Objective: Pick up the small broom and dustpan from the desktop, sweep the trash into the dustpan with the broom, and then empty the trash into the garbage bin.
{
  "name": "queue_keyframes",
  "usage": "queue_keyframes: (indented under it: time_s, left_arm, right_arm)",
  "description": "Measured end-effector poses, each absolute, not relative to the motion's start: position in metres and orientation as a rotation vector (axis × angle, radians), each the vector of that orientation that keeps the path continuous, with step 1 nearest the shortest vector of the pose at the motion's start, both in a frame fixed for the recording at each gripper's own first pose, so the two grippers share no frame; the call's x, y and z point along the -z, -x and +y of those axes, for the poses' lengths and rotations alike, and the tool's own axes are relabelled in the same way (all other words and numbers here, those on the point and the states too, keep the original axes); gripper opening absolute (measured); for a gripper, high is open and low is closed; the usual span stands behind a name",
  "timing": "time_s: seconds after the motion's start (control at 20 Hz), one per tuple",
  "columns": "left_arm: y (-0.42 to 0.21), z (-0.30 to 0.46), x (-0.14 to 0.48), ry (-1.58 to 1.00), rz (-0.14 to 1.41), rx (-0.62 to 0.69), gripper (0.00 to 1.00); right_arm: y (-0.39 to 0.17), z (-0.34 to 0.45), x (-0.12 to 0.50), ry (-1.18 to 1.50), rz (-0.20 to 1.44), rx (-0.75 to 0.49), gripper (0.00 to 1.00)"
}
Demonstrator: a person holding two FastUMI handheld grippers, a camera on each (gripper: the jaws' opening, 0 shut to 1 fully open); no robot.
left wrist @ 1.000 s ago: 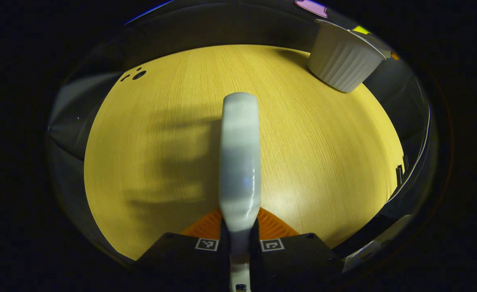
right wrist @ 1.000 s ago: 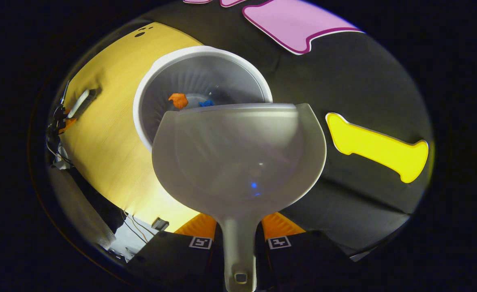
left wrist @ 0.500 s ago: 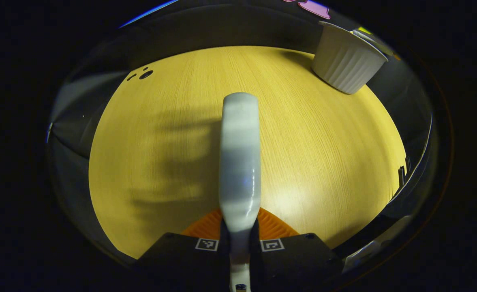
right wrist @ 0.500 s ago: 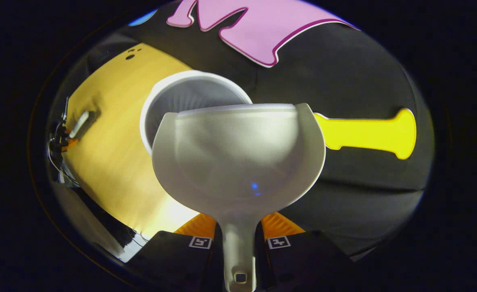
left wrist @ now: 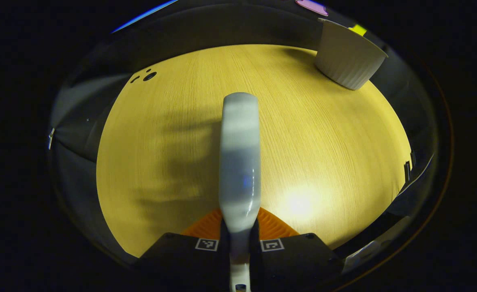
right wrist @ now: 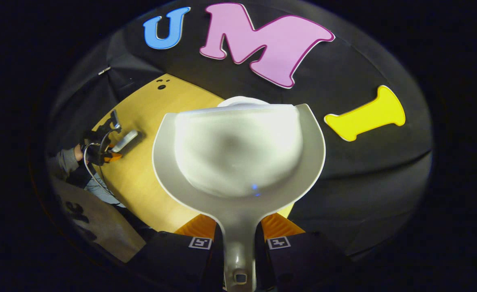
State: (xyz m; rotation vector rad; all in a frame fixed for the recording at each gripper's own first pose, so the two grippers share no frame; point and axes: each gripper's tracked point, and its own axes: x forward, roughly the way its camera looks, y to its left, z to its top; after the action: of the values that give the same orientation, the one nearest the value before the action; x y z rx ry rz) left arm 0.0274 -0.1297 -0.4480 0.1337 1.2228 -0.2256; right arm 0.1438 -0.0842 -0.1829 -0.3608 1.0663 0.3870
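My left gripper is shut on the handle of the small white broom, which points out over the yellow desktop. The white ribbed garbage bin stands at the far right of the desk in the left gripper view. My right gripper is shut on the handle of the white dustpan, whose scoop looks empty. Just the bin's rim peeks over the dustpan's front edge in the right gripper view. Farther off in that view, the left gripper and the broom hang above the desk.
The black booth wall rises behind the bin and to the right. Small dark holes mark the desk's far left corner. A person's sleeve and a cable show at the desk's left edge.
The right gripper has tipped the dustpan up and back from the bin, so the bin's inside with orange and blue scraps is now hidden. The left gripper has barely moved.
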Motion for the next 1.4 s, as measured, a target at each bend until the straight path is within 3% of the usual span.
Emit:
queue_keyframes:
  time_s: [0.35, 0.65, 1.0, 1.1, 1.15, 1.25, 1.4]
  left_arm:
    - [-0.029, -0.123, 0.449, -0.18, 1.238, 0.252, 0.24]
    - [-0.027, -0.122, 0.458, -0.202, 1.25, 0.246, 0.24]
    - [-0.026, -0.117, 0.462, -0.265, 1.252, 0.256, 0.23]
    - [-0.026, -0.116, 0.463, -0.27, 1.25, 0.259, 0.23]
    - [-0.026, -0.116, 0.464, -0.272, 1.251, 0.259, 0.23]
    - [-0.027, -0.115, 0.466, -0.281, 1.254, 0.257, 0.23]
    - [-0.027, -0.115, 0.47, -0.279, 1.263, 0.253, 0.24]
  right_arm:
    - [-0.05, -0.032, 0.236, 0.256, 1.162, -0.469, 0.35]
    - [-0.002, -0.006, 0.321, 0.19, 1.276, -0.451, 0.35]
    - [0.009, 0.043, 0.414, 0.119, 1.333, -0.435, 0.37]
    - [0.006, 0.049, 0.429, 0.122, 1.316, -0.431, 0.37]
    - [0.004, 0.051, 0.435, 0.123, 1.31, -0.428, 0.32]
    - [0.003, 0.055, 0.444, 0.126, 1.302, -0.424, 0.37]
    - [0.002, 0.056, 0.451, 0.146, 1.291, -0.428, 0.34]
